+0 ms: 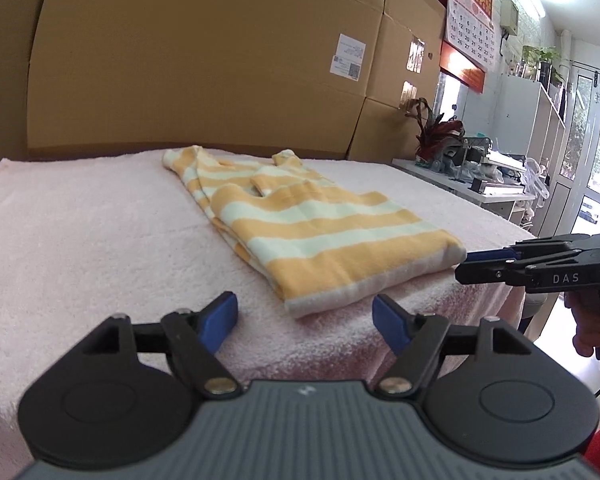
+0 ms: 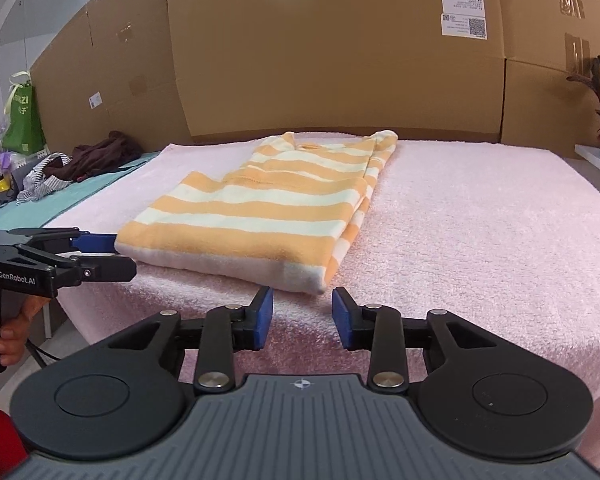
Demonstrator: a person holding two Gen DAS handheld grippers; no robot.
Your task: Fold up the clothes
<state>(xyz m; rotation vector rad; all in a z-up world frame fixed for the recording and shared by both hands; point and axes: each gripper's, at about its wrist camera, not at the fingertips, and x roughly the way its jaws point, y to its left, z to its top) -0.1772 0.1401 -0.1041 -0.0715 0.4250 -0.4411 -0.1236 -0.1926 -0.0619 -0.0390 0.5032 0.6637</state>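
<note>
Shirt (image 1: 300,224), striped orange and white, lies folded lengthwise mid-frame on the pink towel (image 1: 80,240) covering the worktop. Left tongs (image 1: 305,322) gape wide and empty at its near hem; right tongs (image 2: 302,316), partly open and empty, likely poised for the next fold.

Left tongs (image 1: 305,320): jaws wide apart, empty, aimed slightly down. Right tongs (image 2: 302,316): jaws partly apart, empty. A hand (image 2: 8,328) grips each handle.
</note>
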